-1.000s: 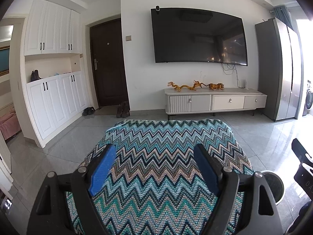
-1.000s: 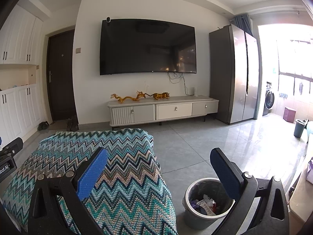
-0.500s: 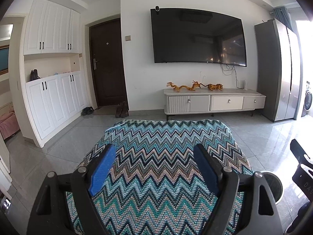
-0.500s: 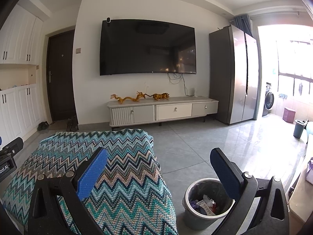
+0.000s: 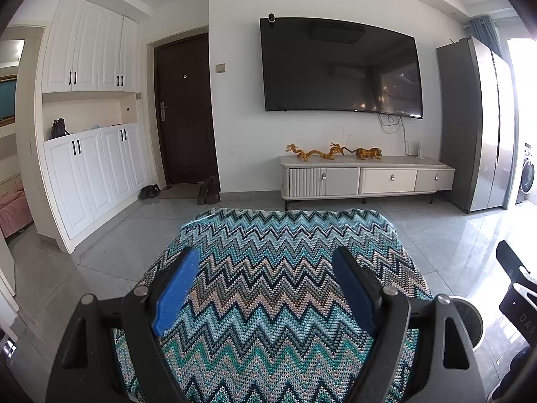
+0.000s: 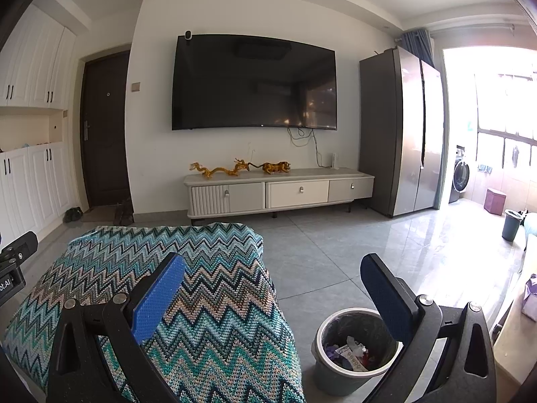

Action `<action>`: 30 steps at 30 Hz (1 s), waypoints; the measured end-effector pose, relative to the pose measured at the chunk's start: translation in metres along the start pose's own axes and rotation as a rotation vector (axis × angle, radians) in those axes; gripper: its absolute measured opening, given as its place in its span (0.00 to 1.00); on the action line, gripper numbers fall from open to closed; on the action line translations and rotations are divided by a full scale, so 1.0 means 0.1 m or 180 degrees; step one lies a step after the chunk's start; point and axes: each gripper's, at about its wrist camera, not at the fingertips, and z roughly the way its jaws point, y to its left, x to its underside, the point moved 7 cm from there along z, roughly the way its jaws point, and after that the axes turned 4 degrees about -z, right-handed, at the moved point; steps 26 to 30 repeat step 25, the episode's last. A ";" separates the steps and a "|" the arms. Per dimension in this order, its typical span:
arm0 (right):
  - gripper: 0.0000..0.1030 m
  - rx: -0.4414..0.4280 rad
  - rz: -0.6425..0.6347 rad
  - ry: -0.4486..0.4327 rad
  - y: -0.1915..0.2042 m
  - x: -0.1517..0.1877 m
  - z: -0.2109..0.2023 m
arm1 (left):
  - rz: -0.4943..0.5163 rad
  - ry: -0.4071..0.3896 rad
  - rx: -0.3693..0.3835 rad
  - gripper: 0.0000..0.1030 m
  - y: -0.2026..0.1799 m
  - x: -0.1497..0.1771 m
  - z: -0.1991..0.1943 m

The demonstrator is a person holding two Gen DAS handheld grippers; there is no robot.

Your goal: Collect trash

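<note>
A grey trash bin [image 6: 355, 352] stands on the floor right of the table, with wrappers and paper scraps [image 6: 349, 351] inside. Its rim shows at the right edge of the left wrist view [image 5: 468, 319]. My right gripper [image 6: 272, 268] is open and empty, held above the table's right edge and the bin. My left gripper [image 5: 265, 265] is open and empty over the zigzag cloth-covered table [image 5: 285, 302]. No loose trash shows on the cloth [image 6: 161, 268].
A white TV cabinet [image 6: 278, 191] with golden figurines stands under a wall TV [image 6: 255, 84]. A tall grey fridge [image 6: 399, 131] is at the right, a dark door [image 5: 184, 110] and white cupboards [image 5: 87, 168] at the left. A second bin [image 6: 511, 225] stands far right.
Both views have barely shifted. Both grippers stay open and empty.
</note>
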 end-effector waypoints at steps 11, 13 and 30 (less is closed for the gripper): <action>1.00 0.0077 -0.0065 -0.0076 -0.01 -0.09 -0.19 | -0.0015 0.0004 0.0130 0.79 0.02 0.00 -0.09; 1.00 0.0080 -0.0085 -0.0090 0.00 -0.11 -0.22 | -0.0039 -0.0016 0.0146 0.79 0.06 -0.02 -0.13; 1.00 0.0060 -0.0129 -0.0073 0.04 -0.12 -0.23 | -0.0084 -0.0003 0.0164 0.79 0.09 -0.02 -0.14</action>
